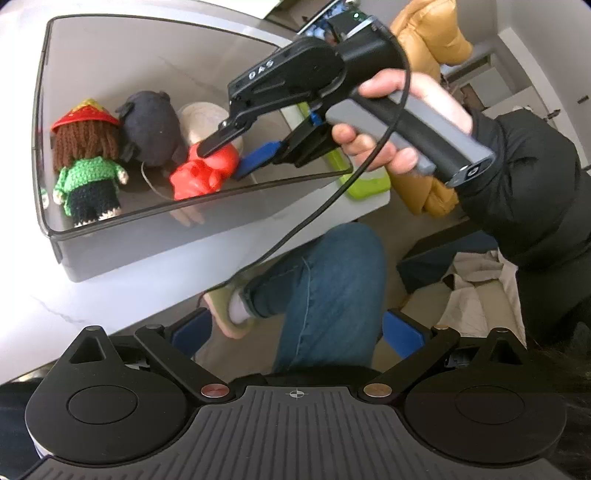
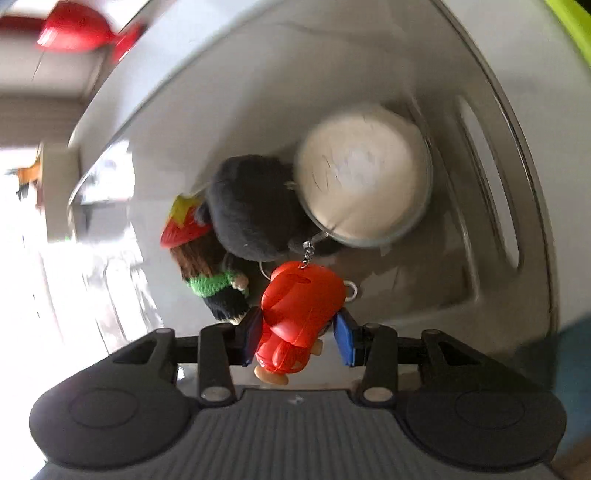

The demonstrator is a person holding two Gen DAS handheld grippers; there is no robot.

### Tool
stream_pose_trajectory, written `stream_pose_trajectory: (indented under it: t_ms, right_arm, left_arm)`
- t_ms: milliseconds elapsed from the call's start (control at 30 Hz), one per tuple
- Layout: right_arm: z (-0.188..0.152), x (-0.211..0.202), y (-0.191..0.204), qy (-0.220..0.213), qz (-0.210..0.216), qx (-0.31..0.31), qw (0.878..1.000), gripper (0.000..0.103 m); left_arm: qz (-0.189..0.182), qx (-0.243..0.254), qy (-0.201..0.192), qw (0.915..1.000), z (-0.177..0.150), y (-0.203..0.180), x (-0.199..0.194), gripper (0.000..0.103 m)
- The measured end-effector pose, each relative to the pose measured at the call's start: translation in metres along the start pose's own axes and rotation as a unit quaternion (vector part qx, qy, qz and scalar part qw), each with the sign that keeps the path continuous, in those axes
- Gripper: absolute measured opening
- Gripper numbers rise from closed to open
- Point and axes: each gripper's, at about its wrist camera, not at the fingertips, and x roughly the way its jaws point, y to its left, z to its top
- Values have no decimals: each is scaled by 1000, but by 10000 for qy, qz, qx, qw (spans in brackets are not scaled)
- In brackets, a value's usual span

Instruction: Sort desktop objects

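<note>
Looking from the left wrist camera, the right gripper (image 1: pixel 236 155) reaches down into a grey bin (image 1: pixel 147 236) that sits on a white table (image 1: pixel 55 314). A hand (image 1: pixel 391 122) in a black sleeve (image 1: pixel 528 192) holds its handle, and a black cable (image 1: pixel 325 206) hangs from it. This view shows the whole tool from the outside, which the other view cannot. It also shows a leg in blue jeans (image 1: pixel 325 291) below the table edge and a yellow puffy jacket (image 1: pixel 428 40) behind. The left gripper (image 1: pixel 295 332) has its blue pads wide apart with nothing between them. From the right wrist camera, the red toy (image 2: pixel 299 314) sits right between the blue pads (image 2: pixel 343 339) of the right gripper (image 2: pixel 295 339). One pad looks to press on the toy, but a small gap shows at the other, so it may be a loose hold. A small chain at the top of the toy only shows here. In the bin, the knitted doll (image 1: pixel 88 162) with the red hat lies beside the dark plush toy (image 1: pixel 151 129), and a round cream tin (image 2: pixel 365 184) touches the plush. A red blurry thing (image 2: pixel 77 33) shows at the top left in this view only.
</note>
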Motion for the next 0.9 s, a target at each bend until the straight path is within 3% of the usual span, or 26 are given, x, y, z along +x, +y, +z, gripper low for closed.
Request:
stream_pose_trajectory:
  t_ms: [100,167,200,233,367,433,533,600,667,733,800,900]
  right_arm:
    - [-2,10,-11,-121,-255,51,9996,45]
    - [4,10,-14,26,-337,152,9993,48]
    - [9,12,-16,109,-396,127,9991,53]
    - [10,19,-17,133,-484,40,9987,68]
    - [1,0,10,-274,-432,-1278,9905,69]
    - [-10,-16,35,-897,-788,-2232,9674,77]
    - [-18,-5,63,-1444,-1845,-3219,9173,78]
    - [-22,17,73,-1703,-2343,-3670,8840,72]
    - [-23,40,81,-1681,-2598,-4171,8546,49]
    - [-20,58,86,-1529,-2621,-4407,8448,39]
    - [-15,70,89,-1436,-2677,-4466,8416,39]
    - [-7,88,86,-1062,-3131,-4433,8332,40]
  left_arm:
    - [-1,-9,13,10000,1,1,1,101]
    - [-21,-17,12,10000,0,1,1,102]
    - [-25,-23,8,10000,0,2,0,102]
    - [-25,-27,1,10000,-1,3,-1,102]
    - [3,-108,-11,9999,-1,9,-3,102]
    - [0,-163,-23,9999,1,11,-3,102]
    - [-63,-163,-32,9998,4,8,0,102]
    - [-98,-80,-9,9999,2,3,1,102]
    - [-70,17,30,10000,-1,0,1,102]
    - [-25,28,42,10000,-3,-1,0,102]
    - [-3,-53,25,10000,-3,3,-1,102]
    - [1,-195,-6,9998,-4,10,-2,102]
